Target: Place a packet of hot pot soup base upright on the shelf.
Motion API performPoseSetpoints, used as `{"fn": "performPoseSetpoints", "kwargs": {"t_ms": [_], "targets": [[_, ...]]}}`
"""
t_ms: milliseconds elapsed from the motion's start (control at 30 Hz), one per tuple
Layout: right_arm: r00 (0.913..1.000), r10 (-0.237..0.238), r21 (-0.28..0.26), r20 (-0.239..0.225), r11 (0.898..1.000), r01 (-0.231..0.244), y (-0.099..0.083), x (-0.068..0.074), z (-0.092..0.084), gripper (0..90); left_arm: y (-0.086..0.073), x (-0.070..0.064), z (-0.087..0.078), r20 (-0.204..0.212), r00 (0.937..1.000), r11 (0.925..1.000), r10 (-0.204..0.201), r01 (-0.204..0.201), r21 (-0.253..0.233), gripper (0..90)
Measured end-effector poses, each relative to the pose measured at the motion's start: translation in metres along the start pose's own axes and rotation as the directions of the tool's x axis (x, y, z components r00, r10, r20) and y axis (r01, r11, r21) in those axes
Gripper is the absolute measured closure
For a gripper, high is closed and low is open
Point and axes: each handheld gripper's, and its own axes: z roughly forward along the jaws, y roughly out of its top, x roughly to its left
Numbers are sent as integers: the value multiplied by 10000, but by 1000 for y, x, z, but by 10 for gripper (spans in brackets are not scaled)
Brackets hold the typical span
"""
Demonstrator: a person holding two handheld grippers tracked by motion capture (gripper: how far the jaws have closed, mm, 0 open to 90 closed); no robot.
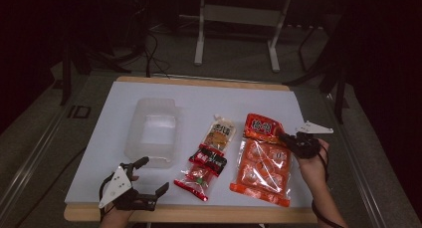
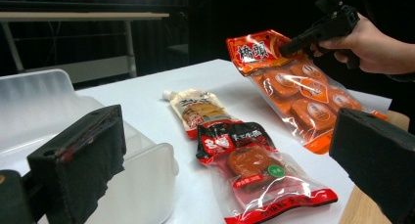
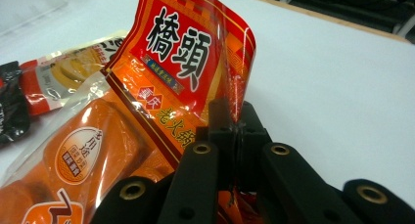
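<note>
A large orange snack pack (image 1: 261, 161) lies at the right of the white board (image 1: 119, 133). My right gripper (image 1: 283, 137) is shut on its upper right edge and lifts that end, so the printed top (image 3: 181, 53) curls up above the closed jaws (image 3: 234, 119). My left gripper (image 1: 155, 174) hovers open near the front left edge, holding nothing; its wide-apart pads (image 2: 83, 155) frame a red-and-black snack pack (image 2: 254, 170). A yellow sauce pouch (image 1: 219, 132) lies just beyond that pack. A translucent plastic container (image 1: 152, 131) sits to their left.
The board rests on a wooden table (image 1: 199, 214) with its front edge close to my hands. Behind the table stand a white desk frame (image 1: 199, 39) and cables on the floor (image 1: 152, 54). Bare board lies behind the packs.
</note>
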Motion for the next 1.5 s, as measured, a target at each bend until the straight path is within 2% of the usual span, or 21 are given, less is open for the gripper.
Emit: {"fn": "performPoseSetpoints", "kwargs": {"t_ms": [67,167,333,533,700,933,967,1033,1100,1300,1367,1500], "targets": [[10000,-26,-20,-49,10000,26,1,1,-2,890,0,0,0,-7,10000,10000,20,-21,-43,8],[9998,-176,-123,-60,9998,176,4,4,-8,890,0,2,0,112,9997,9997,-207,208,-124,14],[9995,-261,-387,-159,9989,254,8,7,-17,890,0,2,-1,74,9998,9997,-188,189,-133,14],[9976,-584,-844,-366,9949,551,18,18,-35,891,0,0,1,64,10000,10000,-57,57,20,14],[9916,-1141,-1306,-612,9858,1054,27,33,-55,890,0,0,1,180,9997,9999,-152,152,10,14],[9862,-1341,-1754,-973,9777,1157,29,42,-70,890,0,0,1,152,9998,9999,-164,164,23,14],[9849,-1353,-1837,-1083,9764,1140,30,44,-73,890,0,-1,1,159,9998,9999,-132,132,30,14],[9758,-1663,-2171,-1419,9670,1333,34,52,-84,889,0,-1,2,191,9998,9999,-93,91,85,14],[9735,-1738,-2224,-1483,9651,1384,35,54,-86,889,0,-2,2,189,9998,9999,-90,88,80,14],[9594,-2188,-2785,-1778,9463,1642,41,64,-100,889,0,-1,2,195,9997,9999,-150,148,61,14],[9555,-2214,-2853,-1948,9449,1608,43,64,-102,890,-1,-1,3,234,9996,9999,-131,128,108,14],[9533,-2296,-2942,-1961,9412,1662,47,67,-105,890,-1,-3,4,293,9996,9999,-53,49,138,14]]}}
